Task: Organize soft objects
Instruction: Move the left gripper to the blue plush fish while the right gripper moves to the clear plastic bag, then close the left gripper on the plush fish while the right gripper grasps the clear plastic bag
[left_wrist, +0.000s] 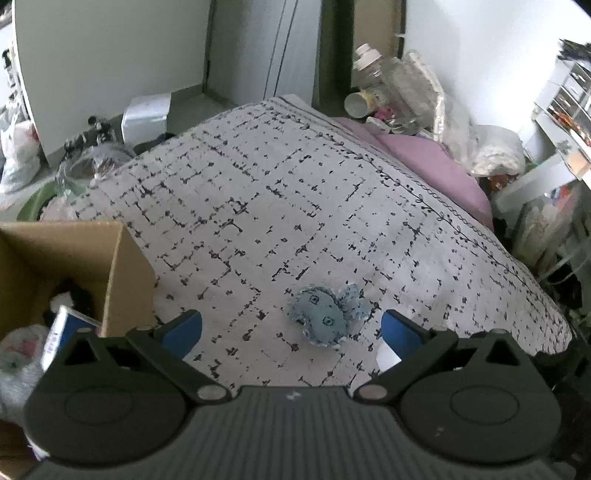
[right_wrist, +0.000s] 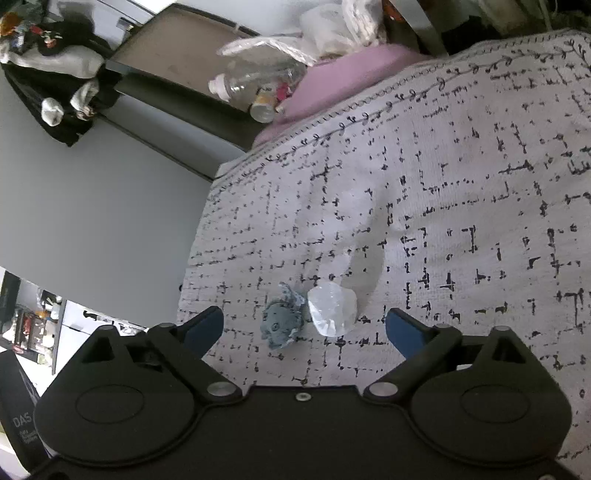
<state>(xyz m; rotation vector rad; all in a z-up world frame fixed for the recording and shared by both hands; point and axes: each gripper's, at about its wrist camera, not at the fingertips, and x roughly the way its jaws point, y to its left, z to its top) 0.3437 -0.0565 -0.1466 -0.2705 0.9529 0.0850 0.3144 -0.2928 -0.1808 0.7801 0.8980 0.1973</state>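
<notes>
A small blue cloth whale toy (left_wrist: 327, 314) lies on the patterned bedspread (left_wrist: 258, 206). My left gripper (left_wrist: 291, 330) is open above it, the toy between and just ahead of the blue fingertips (left_wrist: 183, 330). In the right wrist view the same toy (right_wrist: 282, 321) lies beside a crumpled clear-white soft object (right_wrist: 332, 308). My right gripper (right_wrist: 304, 328) is open and empty, both objects between its fingertips (right_wrist: 402, 330). A corner of the white object (left_wrist: 388, 356) shows by the left gripper's right finger.
An open cardboard box (left_wrist: 74, 273) with soft items inside stands at the left on the bed. A pink pillow (left_wrist: 436, 166) and bottles and bags (left_wrist: 399, 85) lie at the far side. The bed edge (right_wrist: 195, 240) drops to the floor on the left.
</notes>
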